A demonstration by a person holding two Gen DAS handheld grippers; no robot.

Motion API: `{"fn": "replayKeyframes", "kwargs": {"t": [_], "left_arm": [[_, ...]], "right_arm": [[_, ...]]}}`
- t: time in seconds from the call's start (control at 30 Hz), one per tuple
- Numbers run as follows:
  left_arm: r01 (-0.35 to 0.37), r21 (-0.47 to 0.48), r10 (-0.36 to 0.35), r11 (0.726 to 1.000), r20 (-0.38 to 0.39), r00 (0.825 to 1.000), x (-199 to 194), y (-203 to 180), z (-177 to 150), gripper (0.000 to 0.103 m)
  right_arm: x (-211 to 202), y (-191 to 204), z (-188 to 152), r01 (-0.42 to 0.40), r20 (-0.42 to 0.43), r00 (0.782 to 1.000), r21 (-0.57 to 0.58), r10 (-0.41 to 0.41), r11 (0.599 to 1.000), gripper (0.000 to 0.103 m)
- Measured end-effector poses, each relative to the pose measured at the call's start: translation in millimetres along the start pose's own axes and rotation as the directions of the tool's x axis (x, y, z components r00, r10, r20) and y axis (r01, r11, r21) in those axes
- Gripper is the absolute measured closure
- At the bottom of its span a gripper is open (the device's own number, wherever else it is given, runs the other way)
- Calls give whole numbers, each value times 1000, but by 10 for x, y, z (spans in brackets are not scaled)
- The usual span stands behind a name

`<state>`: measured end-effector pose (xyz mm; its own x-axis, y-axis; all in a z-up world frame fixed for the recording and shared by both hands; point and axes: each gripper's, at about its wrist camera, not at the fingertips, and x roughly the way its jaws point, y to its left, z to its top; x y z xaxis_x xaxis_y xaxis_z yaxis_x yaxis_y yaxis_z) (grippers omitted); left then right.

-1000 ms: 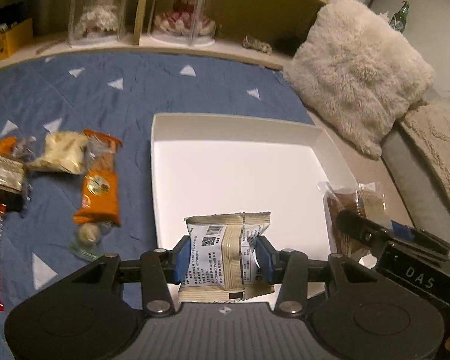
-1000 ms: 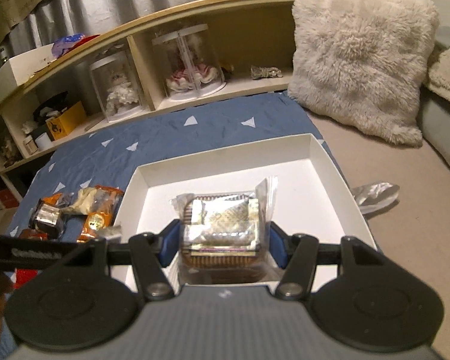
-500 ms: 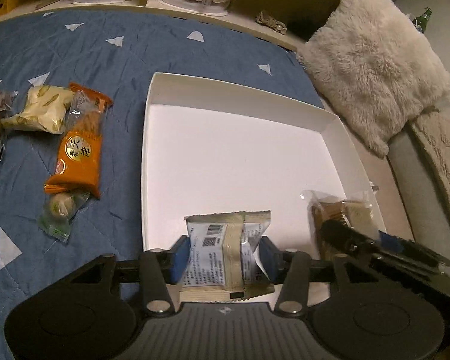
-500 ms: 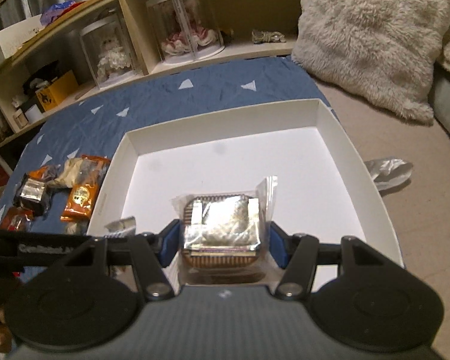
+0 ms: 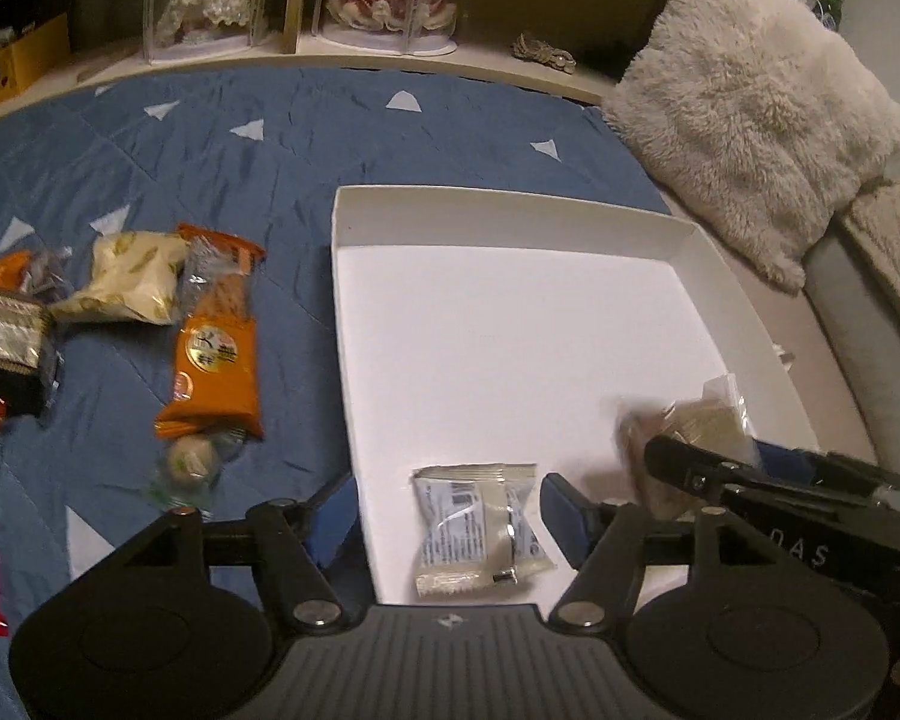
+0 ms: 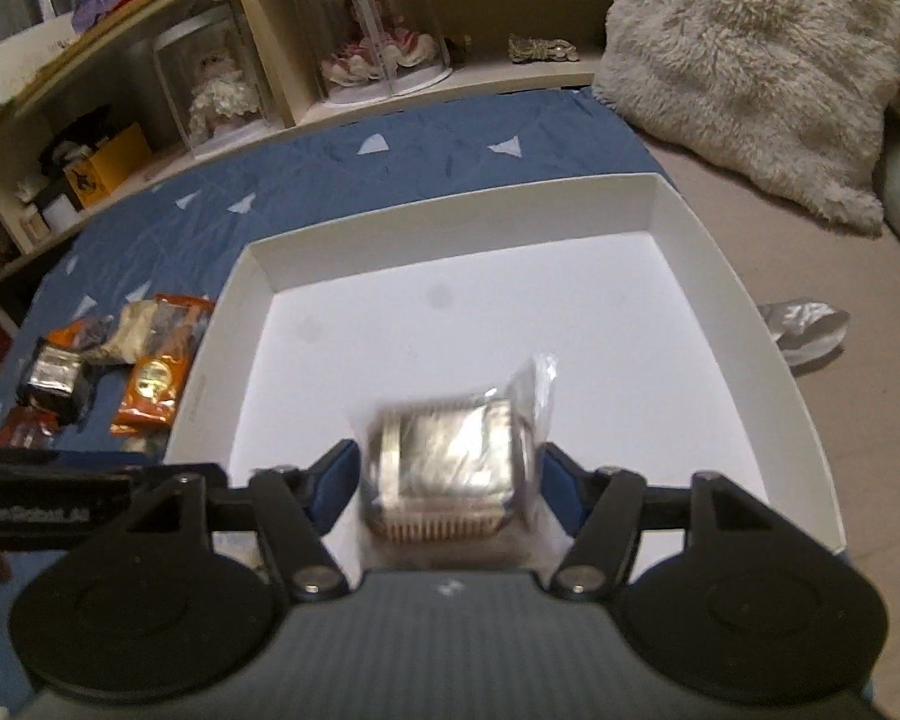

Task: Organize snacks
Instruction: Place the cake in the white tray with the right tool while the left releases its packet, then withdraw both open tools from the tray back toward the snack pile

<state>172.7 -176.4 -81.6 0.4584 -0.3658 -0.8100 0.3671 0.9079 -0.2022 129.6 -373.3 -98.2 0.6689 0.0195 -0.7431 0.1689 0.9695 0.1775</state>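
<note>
A white shallow box [image 5: 510, 204] lies on the blue quilt. A grey-and-beige snack packet [image 5: 477, 528] rests flat on the box floor near its front left corner. My left gripper [image 5: 447, 510] stands open around it, with both pads well clear of it. In the right wrist view a clear-wrapped foil-cup cake [image 6: 444, 468] is blurred between the pads of my right gripper [image 6: 450, 480]. That gripper's jaws are slightly parted, with a thin gap at the left pad. The cake [image 5: 690, 426] hangs low over the front right of the box [image 6: 450, 222].
Loose snacks lie on the quilt left of the box: an orange packet [image 5: 219, 366], a pale yellow one [image 5: 132, 282], a dark foil one [image 5: 6, 342] and a small round sweet [image 5: 189, 462]. A fluffy pillow [image 5: 750, 114] sits at the right. A crumpled silver wrapper [image 6: 804, 324] lies beside the box.
My left gripper has opened and the grey packet now lies on the box floor. The right gripper's jaws have eased apart and the cake has gone blurred between them.
</note>
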Motion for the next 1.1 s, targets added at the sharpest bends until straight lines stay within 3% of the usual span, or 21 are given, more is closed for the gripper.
{"fn": "replayKeyframes", "kwargs": {"t": [0.1, 0.47, 0.6, 1.1], "left_arm": [[-15, 26, 15, 1000, -4, 1000, -11, -6, -15, 31], [-35, 88, 37, 996, -24, 999, -54, -39, -109, 18], [-48, 92, 50, 995, -16, 999, -100, -31, -132, 11], [-55, 87, 55, 995, -1, 998, -332, 32, -254, 0]], "right_arm": [[-52, 5, 1, 28, 13, 1000, -13, -28, 1000, 23], [-203, -92, -65, 68, -10, 998, -13, -69, 998, 18], [-265, -114, -93, 80, -11, 997, -6, -80, 997, 16], [-536, -142, -200, 121, 8, 993, -2, -121, 993, 12]]}}
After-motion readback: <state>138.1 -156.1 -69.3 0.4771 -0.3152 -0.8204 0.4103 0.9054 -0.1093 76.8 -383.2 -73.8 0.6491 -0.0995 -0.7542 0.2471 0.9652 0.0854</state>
